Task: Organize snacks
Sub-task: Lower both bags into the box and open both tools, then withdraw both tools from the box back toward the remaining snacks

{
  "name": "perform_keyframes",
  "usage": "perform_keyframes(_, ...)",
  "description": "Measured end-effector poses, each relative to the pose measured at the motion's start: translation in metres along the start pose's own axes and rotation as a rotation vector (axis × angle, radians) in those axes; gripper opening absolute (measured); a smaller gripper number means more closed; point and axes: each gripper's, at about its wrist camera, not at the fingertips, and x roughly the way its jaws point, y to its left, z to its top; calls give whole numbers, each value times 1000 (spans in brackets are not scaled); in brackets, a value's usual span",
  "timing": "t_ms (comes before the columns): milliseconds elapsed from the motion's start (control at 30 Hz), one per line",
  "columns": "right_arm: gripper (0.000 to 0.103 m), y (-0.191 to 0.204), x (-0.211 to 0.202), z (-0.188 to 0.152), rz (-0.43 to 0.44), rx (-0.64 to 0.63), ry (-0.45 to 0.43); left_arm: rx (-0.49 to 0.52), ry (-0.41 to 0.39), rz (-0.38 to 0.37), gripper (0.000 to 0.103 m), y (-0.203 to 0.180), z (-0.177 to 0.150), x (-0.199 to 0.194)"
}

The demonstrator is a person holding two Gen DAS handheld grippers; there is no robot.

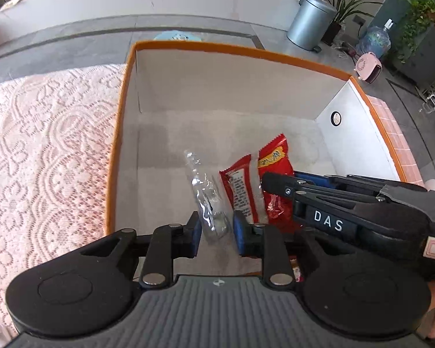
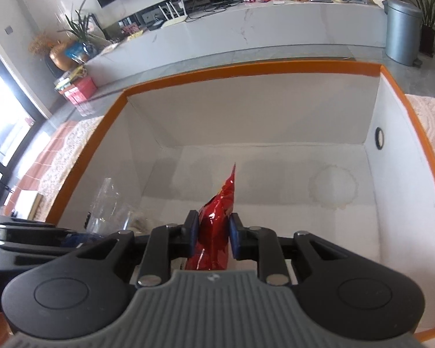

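Left tool (image 1: pixel 216 233), black with blue pads, narrowed on a crinkled clear plastic snack wrapper (image 1: pixel 207 200), held low inside the open white cardboard box with the orange rim (image 1: pixel 240 53). Wrapper pointed away from the camera, its far end above the pale grey box floor. Just to its right, a red snack packet with white printed panel (image 1: pixel 243 191), and beside that, a glossy red foil snack bag (image 1: pixel 275 179) with a yellow label.

Right tool (image 2: pixel 211 232) clamped on that same glossy red foil snack bag (image 2: pixel 216 229), seen edge-on from the right wrist view, its pointed top standing upright between the blue pads (image 2: pixel 235 236). From the left wrist view, right tool (image 1: pixel 268 181) reached in from the right side, marked "DAS", fingertips against the red bag. Both tools close together, near the box's nearer wall.

Round dark hole (image 2: pixel 379 138) in the box's right-hand wall. Faint ring-shaped stain (image 2: pixel 333 188) on the box floor, well apart from the snacks. Box set on a bench under a pink lace cloth (image 1: pixel 43 159). Beyond, a grey metal pedal bin (image 1: pixel 310 20) on the floor beside a potted plant (image 1: pixel 345 8).
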Motion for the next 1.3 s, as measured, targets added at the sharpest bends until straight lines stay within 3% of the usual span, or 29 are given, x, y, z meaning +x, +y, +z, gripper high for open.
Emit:
perform_keyframes(167,33,1,0,-1,-56,-13,29,61,-56,66,53,-8,-5,-17)
perform_keyframes(267,34,2,4,-3,-95,-37,52,83,-107,112,54,-11,-7,-31)
perform_keyframes(400,32,-1,10,-4,-82,-12,85,76,-160,111,54,-8,-9,-48)
perform_keyframes(633,34,2,12,-5,-112,-24,94,119,-200,150,54,-14,-19,-66)
perform_keyframes(733,41,8,5,-4,-124,-41,77,118,-203,146,54,-17,-24,-72)
perform_keyframes(833,50,12,-9,-4,-135,-50,46,120,-208,141,54,-21,-28,-78)
perform_keyframes(1133,58,22,-73,-15,-131,-92,-50,123,-251,103,54,-36,-57,-119)
perform_keyframes(1300,60,32,-119,-34,-113,-124,-120,179,-313,116,56,-55,-82,-146)
